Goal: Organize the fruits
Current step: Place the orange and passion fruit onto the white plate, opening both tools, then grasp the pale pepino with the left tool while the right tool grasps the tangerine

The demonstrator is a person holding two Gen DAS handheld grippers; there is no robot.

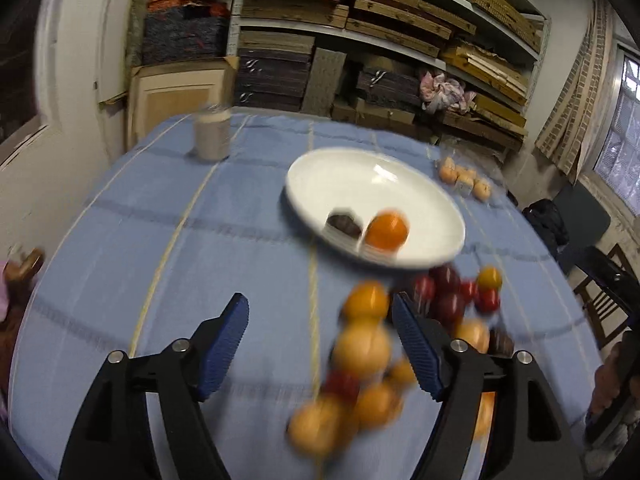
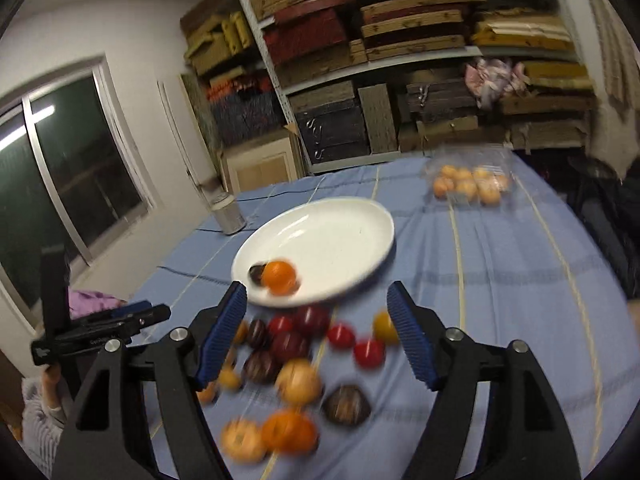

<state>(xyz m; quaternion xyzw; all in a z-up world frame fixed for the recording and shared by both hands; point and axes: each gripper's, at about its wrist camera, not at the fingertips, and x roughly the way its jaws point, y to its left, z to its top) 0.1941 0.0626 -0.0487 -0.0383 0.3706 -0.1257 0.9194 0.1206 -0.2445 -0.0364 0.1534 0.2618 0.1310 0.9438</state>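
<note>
On the blue-clothed surface (image 2: pixel 500 280), a white plate (image 2: pixel 332 232) holds one orange (image 2: pixel 280 277) touching a dark fruit (image 2: pixel 256 274) at its near rim. Loose fruits (image 2: pixel 296 364), orange, red and dark, lie scattered just in front of the plate, blurred. The left tongs (image 1: pixel 320 344) and the right tongs (image 2: pixel 316 332) both stand open above this scatter, gripping nothing. A clear box of small oranges (image 2: pixel 470 184) sits behind the plate; a jar (image 2: pixel 228 214) stands to its left.
</note>
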